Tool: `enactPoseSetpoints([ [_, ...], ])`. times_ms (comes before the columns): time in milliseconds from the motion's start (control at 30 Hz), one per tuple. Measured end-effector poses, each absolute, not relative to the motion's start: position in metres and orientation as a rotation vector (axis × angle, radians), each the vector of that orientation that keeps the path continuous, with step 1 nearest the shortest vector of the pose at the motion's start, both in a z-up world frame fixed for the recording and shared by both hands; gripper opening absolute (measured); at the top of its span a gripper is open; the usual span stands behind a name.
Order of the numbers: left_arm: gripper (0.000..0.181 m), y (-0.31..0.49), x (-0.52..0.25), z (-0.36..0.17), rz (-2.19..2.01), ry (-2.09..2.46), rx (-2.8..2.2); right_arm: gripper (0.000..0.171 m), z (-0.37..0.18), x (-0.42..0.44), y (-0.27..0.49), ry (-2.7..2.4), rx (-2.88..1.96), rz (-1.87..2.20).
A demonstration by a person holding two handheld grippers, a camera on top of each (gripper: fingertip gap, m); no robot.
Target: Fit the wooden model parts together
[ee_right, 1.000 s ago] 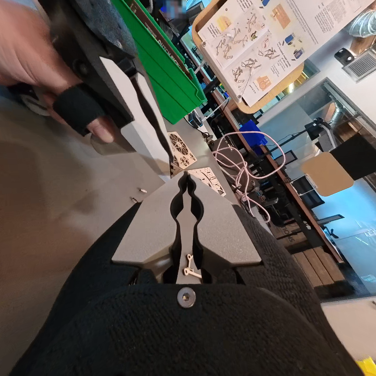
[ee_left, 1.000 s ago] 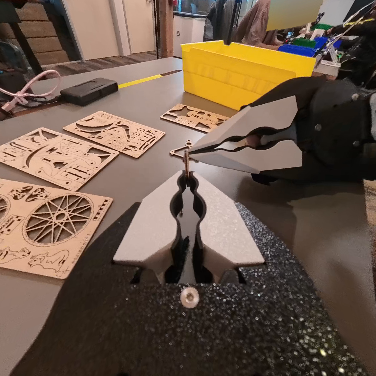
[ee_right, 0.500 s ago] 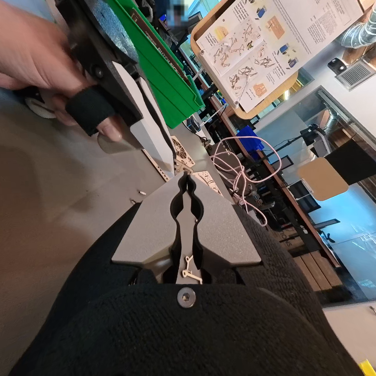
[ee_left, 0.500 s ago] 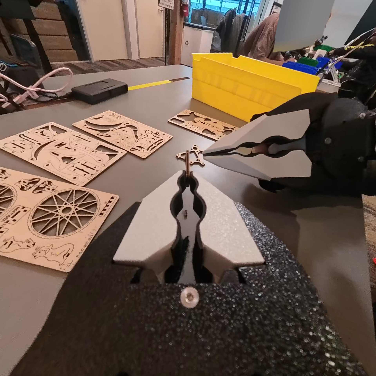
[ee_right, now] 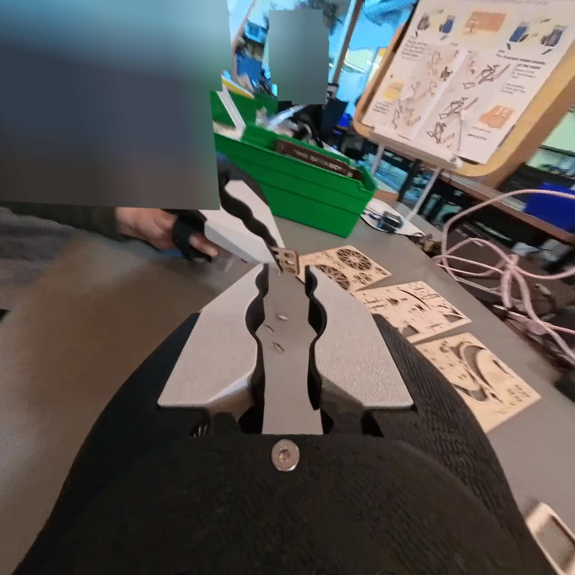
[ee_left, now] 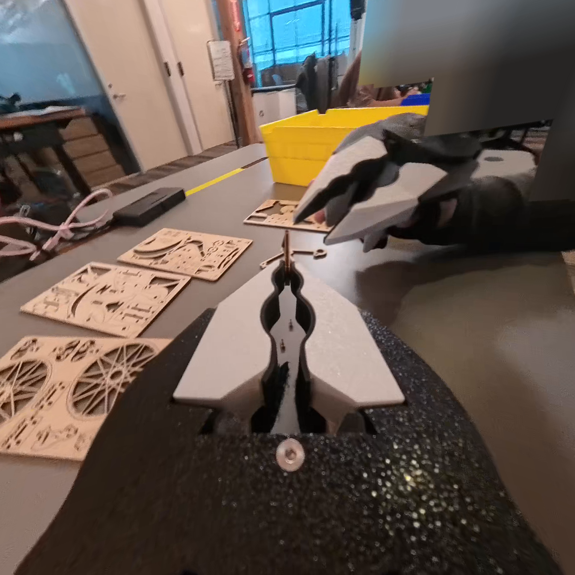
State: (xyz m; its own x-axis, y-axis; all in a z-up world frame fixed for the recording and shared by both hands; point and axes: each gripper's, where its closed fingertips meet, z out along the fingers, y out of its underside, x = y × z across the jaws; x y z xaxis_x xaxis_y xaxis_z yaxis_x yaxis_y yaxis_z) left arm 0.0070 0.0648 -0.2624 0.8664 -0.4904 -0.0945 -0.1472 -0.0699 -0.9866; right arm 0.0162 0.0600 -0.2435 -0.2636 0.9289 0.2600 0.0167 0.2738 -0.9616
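My left tongs: tips pressed together on a small wooden part, held upright on edge above the table. My right tongs: spread wide, empty, hovering just near that part. Step in hand, as I judge it: mating the pieces. Next move calls for picking up the loose frame piece lying just beyond. Cut sheets lie left.

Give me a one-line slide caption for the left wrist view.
Left gripper pinches a thin wooden part upright over the grey table, right gripper open just beyond.
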Motion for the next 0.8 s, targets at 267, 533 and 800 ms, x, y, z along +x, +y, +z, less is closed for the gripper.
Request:
enactPoseSetpoints([
  [267,0.0,0.055,0.023,-0.252,-0.35,0.587,-1.523,0.003,-0.236,0.017,0.053,-1.519,-0.923,1.269],
  [533,0.001,0.053,0.026,-0.249,-0.399,0.578,-1.506,0.005,-0.232,0.017,0.05,-1.492,-0.92,1.317],
  [800,0.001,0.047,0.029,-0.245,-0.24,0.665,-1.461,0.005,-0.227,0.019,0.042,-1.436,-0.97,1.543],
])
